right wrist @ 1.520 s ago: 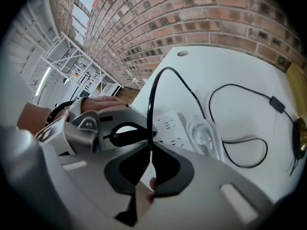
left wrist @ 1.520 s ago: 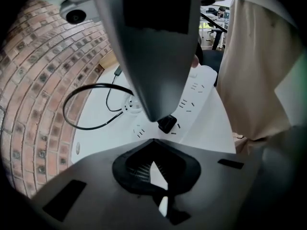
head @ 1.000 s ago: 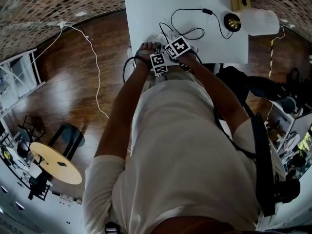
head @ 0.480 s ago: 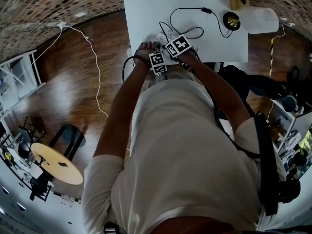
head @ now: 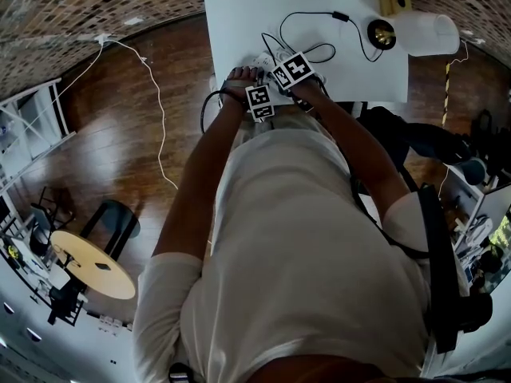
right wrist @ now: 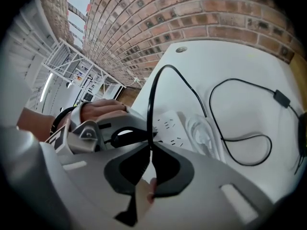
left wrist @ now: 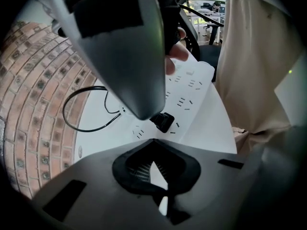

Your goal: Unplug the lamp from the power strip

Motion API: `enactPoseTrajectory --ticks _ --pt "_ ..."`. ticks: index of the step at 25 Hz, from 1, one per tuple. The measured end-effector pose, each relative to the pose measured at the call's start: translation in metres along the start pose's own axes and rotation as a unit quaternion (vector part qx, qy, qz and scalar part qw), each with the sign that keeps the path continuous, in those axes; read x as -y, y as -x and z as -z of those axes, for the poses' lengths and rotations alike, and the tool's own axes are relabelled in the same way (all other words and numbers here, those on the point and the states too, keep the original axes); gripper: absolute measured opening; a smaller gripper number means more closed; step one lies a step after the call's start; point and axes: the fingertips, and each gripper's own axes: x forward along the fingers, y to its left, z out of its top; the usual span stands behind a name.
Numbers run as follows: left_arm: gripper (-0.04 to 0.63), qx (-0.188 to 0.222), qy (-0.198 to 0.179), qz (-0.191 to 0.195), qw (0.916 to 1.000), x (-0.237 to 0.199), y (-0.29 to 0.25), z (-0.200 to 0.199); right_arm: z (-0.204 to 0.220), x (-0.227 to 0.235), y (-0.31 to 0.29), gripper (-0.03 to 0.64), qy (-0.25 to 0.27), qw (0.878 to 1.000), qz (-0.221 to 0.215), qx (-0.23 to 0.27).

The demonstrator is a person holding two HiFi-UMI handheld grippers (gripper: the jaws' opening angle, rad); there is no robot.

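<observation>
2 tools clenched: right tool [right wrist: 151,145] on black cord [right wrist: 152,104], left tool [left wrist: 153,142] empty.

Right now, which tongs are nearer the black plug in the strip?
Right. The right tongs clamp the cord at the plug; the left tongs stand farther along the strip.

A loft-style office or studio: an exposed red-brick wall [head: 48,22] runs from 9 to 12 o'clock above a dark polished wooden floor [head: 120,134]. A white rectangular surface [head: 239,22] stands at 12 o'clock, a round pale wooden table [head: 92,266] with a black chair [head: 116,218] at 8 o'clock, and a white metal shelving rack [head: 32,126] at 9 o'clock.
</observation>
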Motion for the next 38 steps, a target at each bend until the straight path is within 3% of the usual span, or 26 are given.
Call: enactPoseTrajectory --ticks 22,25,31,38 --pt "-0.018 -0.004 -0.016 0.007 0.9998 0.002 0.0 0.0 0.006 -0.001 0.002 0.014 0.009 1.0 0.003 0.015" --pt "-0.018 -0.008 -0.017 0.004 0.9998 0.002 0.0 -0.001 0.009 -0.001 0.003 0.014 -0.011 1.0 -0.002 0.024" --pt "-0.018 -0.011 -0.029 0.004 0.9995 0.002 -0.001 0.001 -0.021 0.001 0.01 0.014 -0.027 0.998 -0.006 0.053" --pt "-0.017 -0.013 -0.02 0.007 0.9997 0.002 0.0 0.001 -0.012 0.008 0.029 0.014 -0.013 0.999 -0.009 0.035"
